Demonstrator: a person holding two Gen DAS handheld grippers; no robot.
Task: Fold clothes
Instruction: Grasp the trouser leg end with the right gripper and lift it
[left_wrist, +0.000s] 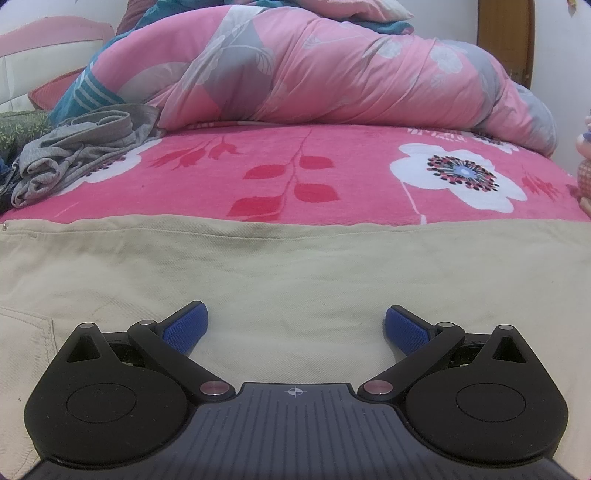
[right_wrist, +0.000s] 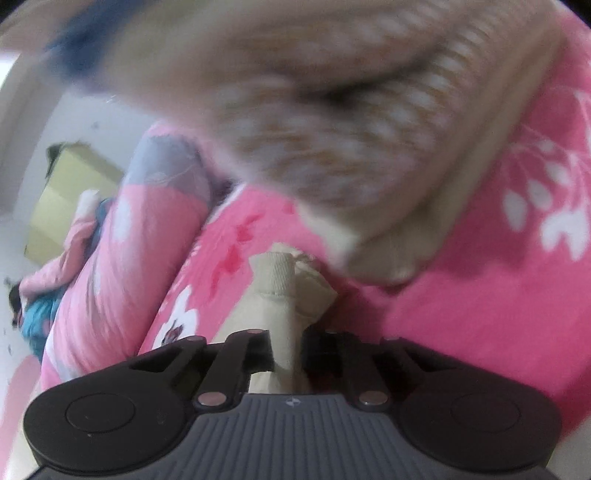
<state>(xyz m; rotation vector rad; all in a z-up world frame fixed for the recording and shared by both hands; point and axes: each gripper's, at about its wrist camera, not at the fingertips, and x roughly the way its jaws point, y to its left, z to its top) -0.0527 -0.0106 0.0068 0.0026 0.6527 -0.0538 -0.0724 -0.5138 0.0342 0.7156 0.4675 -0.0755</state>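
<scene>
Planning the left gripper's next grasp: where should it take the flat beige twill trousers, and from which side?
Probably the far straight edge of the beige twill trousers, where cloth ends on the pink floral blanket. The open left gripper hovers over flat fabric with nothing to pinch; reach forward and close one finger under that edge. The right gripper is shut on a bunched beige fold.

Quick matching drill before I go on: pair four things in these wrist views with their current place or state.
1 left hand-held gripper
2 right hand-held gripper
3 grey garment
4 pink quilt

a shut on beige cloth
b crumpled on the bed's left side
c open above the beige trousers
d heaped at the bed's far side

Pairs: 1-c, 2-a, 3-b, 4-d
</scene>
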